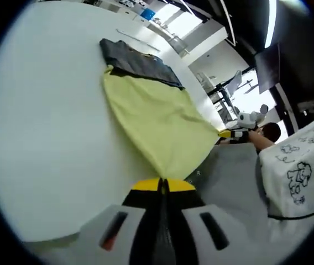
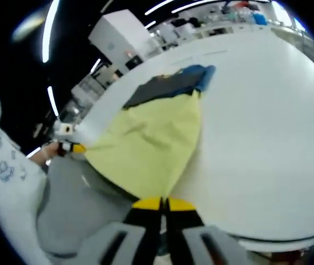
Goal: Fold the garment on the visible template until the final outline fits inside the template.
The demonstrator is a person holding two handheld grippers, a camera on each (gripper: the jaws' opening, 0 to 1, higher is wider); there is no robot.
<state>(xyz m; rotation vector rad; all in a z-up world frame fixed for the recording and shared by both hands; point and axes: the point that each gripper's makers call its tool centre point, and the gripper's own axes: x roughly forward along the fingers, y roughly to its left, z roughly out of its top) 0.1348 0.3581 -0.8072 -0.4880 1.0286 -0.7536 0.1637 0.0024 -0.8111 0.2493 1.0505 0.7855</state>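
A soft, slightly rumpled yellow garment (image 1: 154, 118) is spread on the smooth white table (image 1: 46, 138), its far end overlapping a dark flat template (image 1: 137, 61). One near corner is clamped by the left gripper (image 1: 163, 185), the other by the right gripper (image 2: 163, 203). A blue edge (image 2: 205, 74) on the template is caught in the right gripper view; a cartoon-print white sleeve (image 1: 303, 165) is seen in the left gripper view.

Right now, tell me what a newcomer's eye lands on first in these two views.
The yellow garment stands out first, stretched over the near edge of the white table between the left tool and the right tool, each shut on a corner of it. Behind it, a dark cloth lies farther back on the table, touching the garment's far edge.
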